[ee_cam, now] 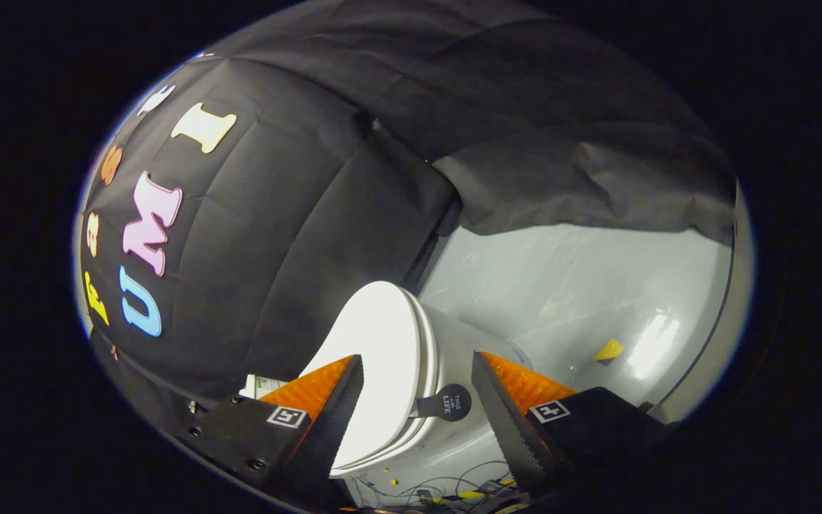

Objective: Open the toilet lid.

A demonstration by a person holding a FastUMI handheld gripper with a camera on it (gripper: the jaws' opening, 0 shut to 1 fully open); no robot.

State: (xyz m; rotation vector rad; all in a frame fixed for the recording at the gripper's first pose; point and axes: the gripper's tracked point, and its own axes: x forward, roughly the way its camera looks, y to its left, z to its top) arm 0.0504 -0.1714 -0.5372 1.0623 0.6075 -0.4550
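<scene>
Writing: a small dark tab sticks out from the edge of the toilet lid. It has tiny pale words on it, too small to be sure of.
Markers: each finger carries a little white square with a black pattern near its base.
Claw: the gripper is spread wide. Its two fingers stand well apart and clamp nothing.
Touching: I cannot tell if a finger brushes the lid.
Toilet lid: the white toilet lid sits between the two fingers and runs on beyond them. It looks shut on the seat.
Toilet: the white toilet body is beside the lid, between the fingers.
Floor: the pale shiny floor lies beyond the toilet.
Yellow bit: a small yellow piece lies on the floor, well apart from the toilet.
Wires: thin wires lie on the floor, low down between the fingers.
</scene>
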